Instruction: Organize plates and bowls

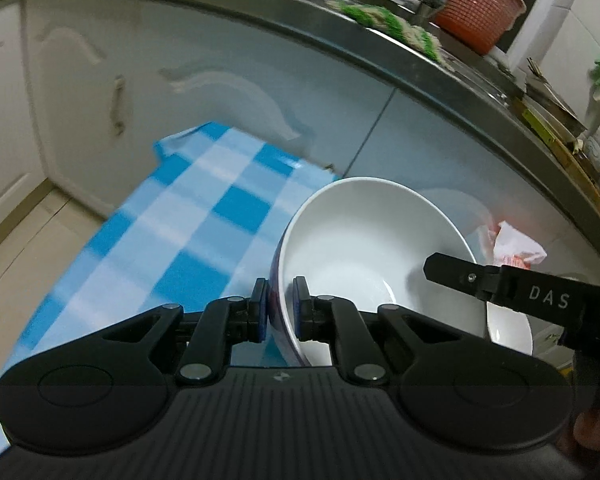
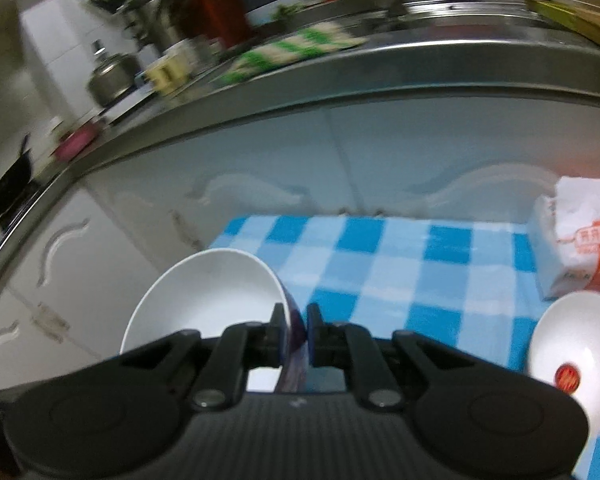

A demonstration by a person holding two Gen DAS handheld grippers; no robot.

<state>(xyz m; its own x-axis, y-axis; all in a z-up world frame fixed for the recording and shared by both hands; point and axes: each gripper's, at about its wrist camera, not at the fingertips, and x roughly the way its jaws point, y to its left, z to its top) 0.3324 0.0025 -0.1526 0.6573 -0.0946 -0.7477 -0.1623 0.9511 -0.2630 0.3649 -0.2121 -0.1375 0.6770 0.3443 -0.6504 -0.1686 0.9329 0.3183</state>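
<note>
Bowls: three, one in my left gripper [image 1: 281,304], one in my right gripper [image 2: 296,328], one on the cloth [image 2: 572,344]
Paper packets: one [image 2: 580,248]
Checked cloths: one [image 2: 380,264]

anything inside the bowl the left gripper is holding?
Nothing visible: the bowl looks bare white inside. The right gripper reaches over its far rim and the left gripper covers the near edge, so those spots stay hidden.
</note>
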